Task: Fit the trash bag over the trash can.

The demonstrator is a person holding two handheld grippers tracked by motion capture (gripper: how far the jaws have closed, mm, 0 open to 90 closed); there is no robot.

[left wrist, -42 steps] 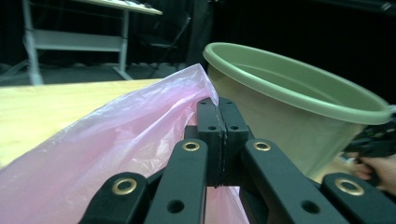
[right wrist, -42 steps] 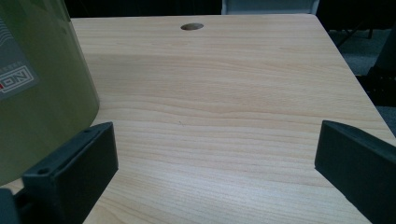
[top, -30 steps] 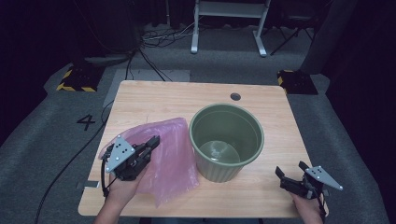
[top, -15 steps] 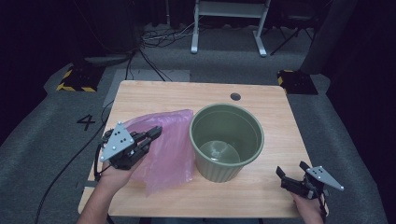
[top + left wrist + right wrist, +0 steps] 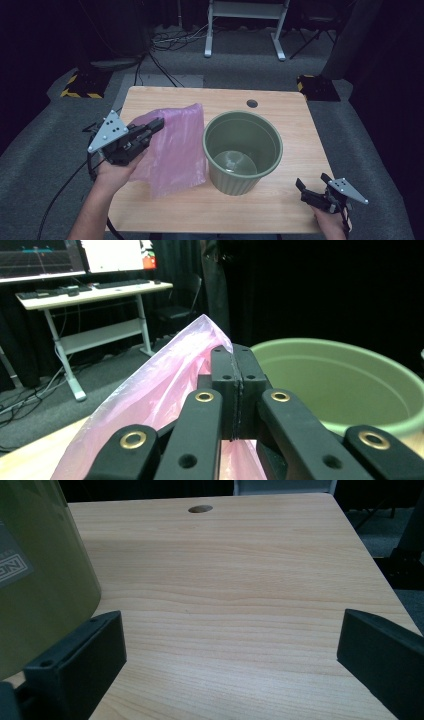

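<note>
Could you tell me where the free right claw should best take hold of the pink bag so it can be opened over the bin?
Probably the bag's upper edge nearest the green bin, approached from the bin side. The left claw pinches the top, so the film hangs slack there; the right claw is open.

Right gripper [image 5: 232,667]: we see its jaws spread wide, low over bare wood.
Bin [image 5: 42,575]: green wall just beside our left-hand jaw.
Tabletop [image 5: 240,580]: cable hole [image 5: 200,509] near its far edge.
</note>
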